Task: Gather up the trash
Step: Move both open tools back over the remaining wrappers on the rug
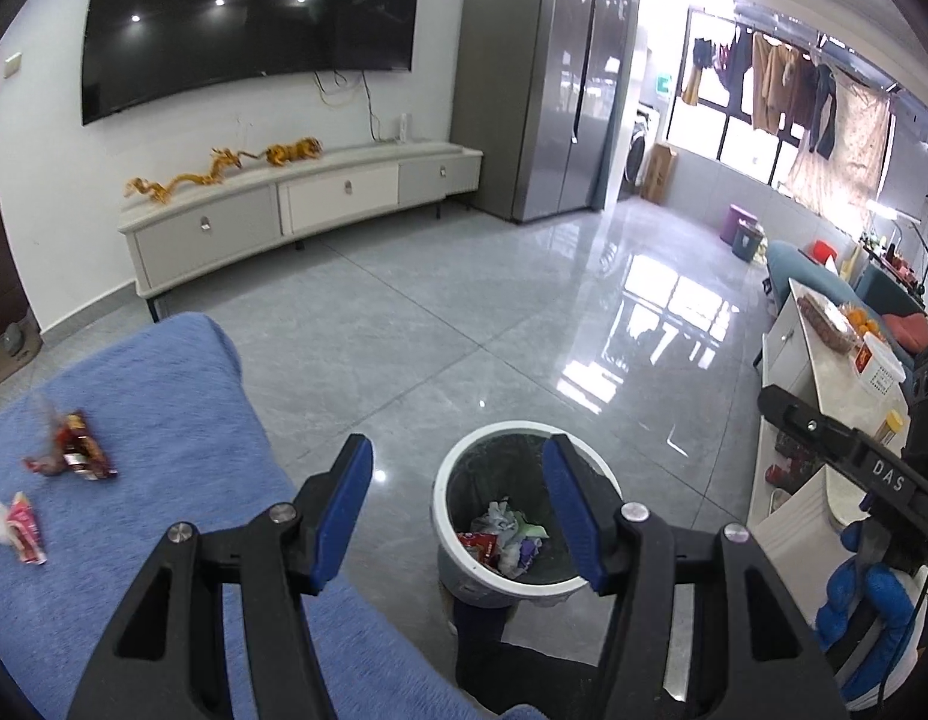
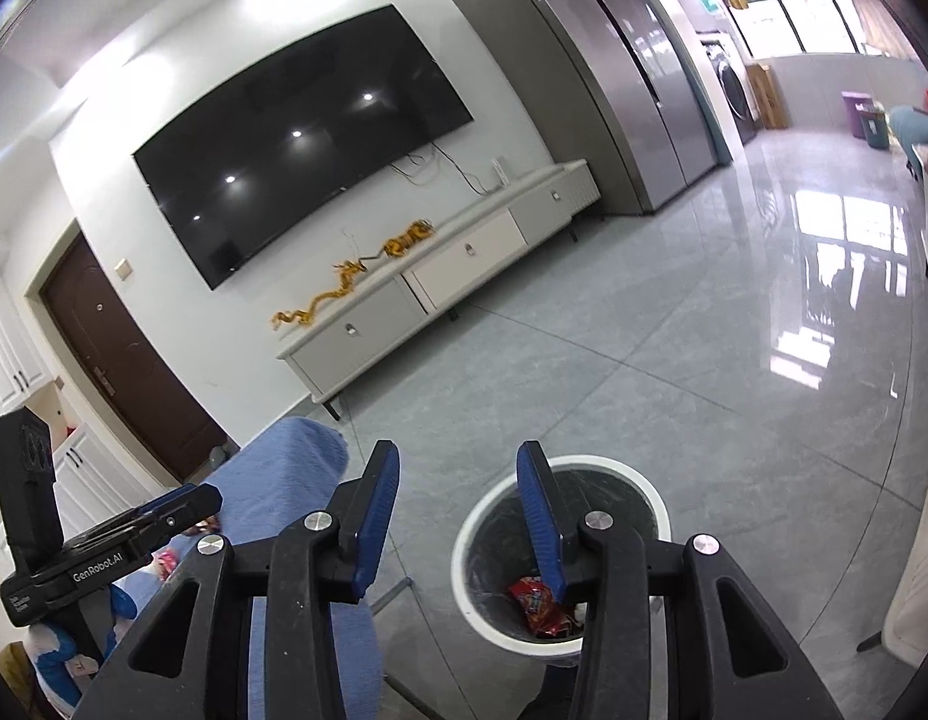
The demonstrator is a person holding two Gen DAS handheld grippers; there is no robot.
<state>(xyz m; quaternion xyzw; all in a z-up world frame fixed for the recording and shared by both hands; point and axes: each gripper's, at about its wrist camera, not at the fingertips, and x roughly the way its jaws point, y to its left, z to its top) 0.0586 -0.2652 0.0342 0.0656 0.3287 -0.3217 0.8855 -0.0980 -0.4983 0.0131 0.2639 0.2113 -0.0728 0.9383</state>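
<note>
Grey tiled floor (image 1: 464, 312) spreads under a blue cloth-covered surface (image 1: 134, 420) and a white-rimmed trash bin (image 1: 449, 480) standing upright, mouth up, beside it. Both the left gripper (image 1: 458, 480) and right gripper (image 2: 458, 483) hang released, empty. Two red wrappers lie on the cloth: one (image 1: 83, 447) slanted lengthwise away-left, another (image 1: 26, 528) nearer.

My right finger (image 2: 538, 516) hides pt of the bin's (image 2: 464, 546) trash; wrappers (image 1: 74, 450) left of bin blurred.
</note>
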